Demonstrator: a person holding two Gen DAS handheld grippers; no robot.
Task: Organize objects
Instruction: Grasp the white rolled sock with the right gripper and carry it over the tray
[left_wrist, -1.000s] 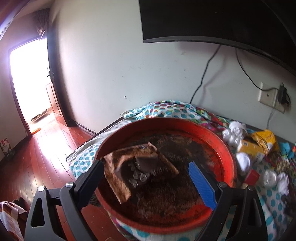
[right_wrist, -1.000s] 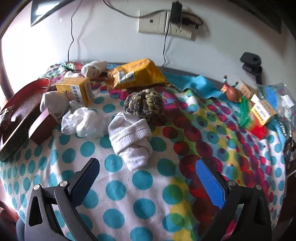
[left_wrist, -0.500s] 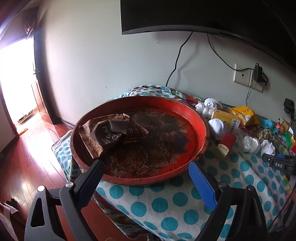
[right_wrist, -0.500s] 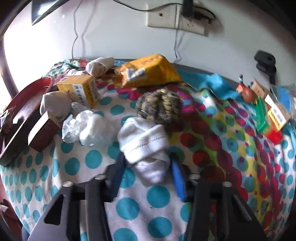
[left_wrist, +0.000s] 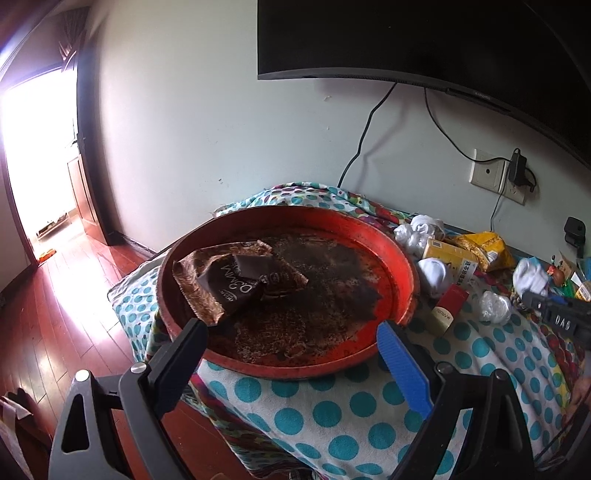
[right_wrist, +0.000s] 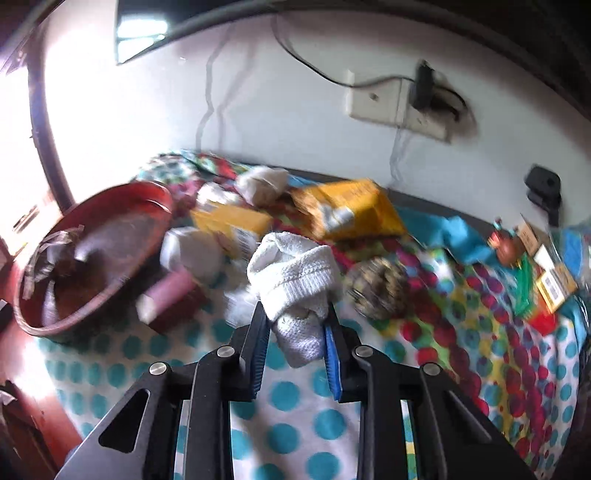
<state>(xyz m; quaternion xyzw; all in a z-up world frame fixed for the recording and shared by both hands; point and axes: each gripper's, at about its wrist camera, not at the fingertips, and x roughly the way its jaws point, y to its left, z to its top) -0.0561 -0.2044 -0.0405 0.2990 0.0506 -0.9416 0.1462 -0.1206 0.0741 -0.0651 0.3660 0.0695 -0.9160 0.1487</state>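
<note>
The right tool (right_wrist: 295, 332) is clamped on a rolled white sock (right_wrist: 295, 280), lifted above the dotted cloth (right_wrist: 288, 398); the left tool (left_wrist: 291, 343) stands apart, empty, near the red tray (left_wrist: 402, 266) at left.

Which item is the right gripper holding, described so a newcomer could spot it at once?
Start at the big red tray on the polka-dot cloth, then move right past the yellow box. There the right gripper has its jaws clamped on a rolled white sock. Unlike the other white bundles and the brown woven ball beside it, it is ribbed and pinched.
</note>
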